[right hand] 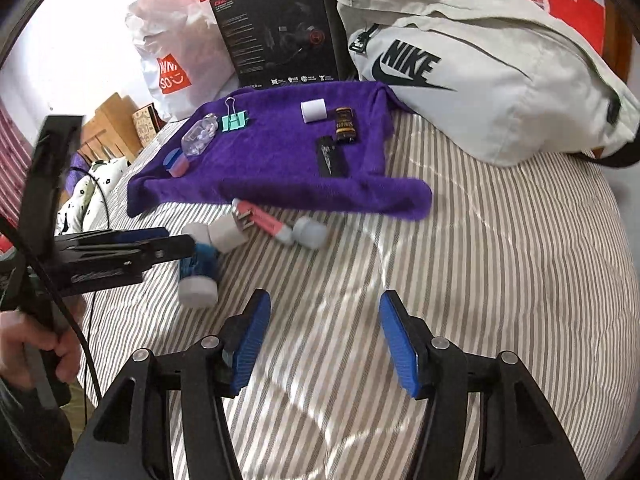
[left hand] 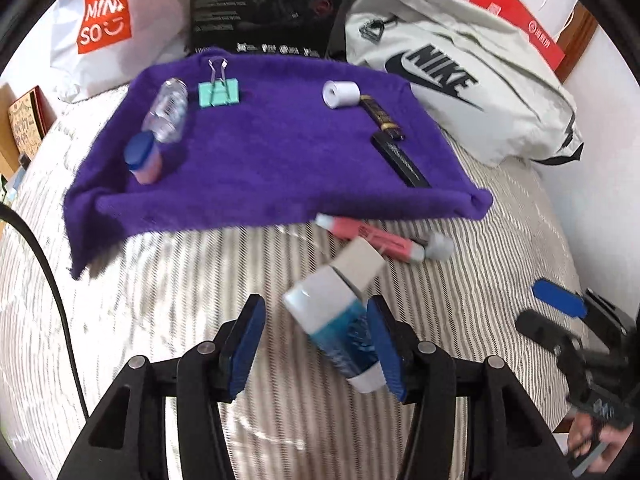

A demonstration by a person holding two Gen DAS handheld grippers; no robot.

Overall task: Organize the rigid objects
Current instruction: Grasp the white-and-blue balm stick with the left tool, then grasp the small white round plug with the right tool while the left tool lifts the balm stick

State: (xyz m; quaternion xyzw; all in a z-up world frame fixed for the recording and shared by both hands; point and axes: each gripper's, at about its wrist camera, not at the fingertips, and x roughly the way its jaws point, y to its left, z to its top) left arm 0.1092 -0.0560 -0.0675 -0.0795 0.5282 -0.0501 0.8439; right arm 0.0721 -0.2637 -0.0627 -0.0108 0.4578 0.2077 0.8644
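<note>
Six things are sitting on the purple towel (left hand: 256, 160) already; left gripper (left hand: 316, 344), spread, is straddling the blue tube (left hand: 340, 320), pink marker (left hand: 372, 236) waiting.

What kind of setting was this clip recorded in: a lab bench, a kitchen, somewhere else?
Most likely a bedroom at home, not a lab. The work surface is a bed with a striped sheet, and a Nike bag, a Miniso shopping bag and a headset box are piled against the wall.
</note>
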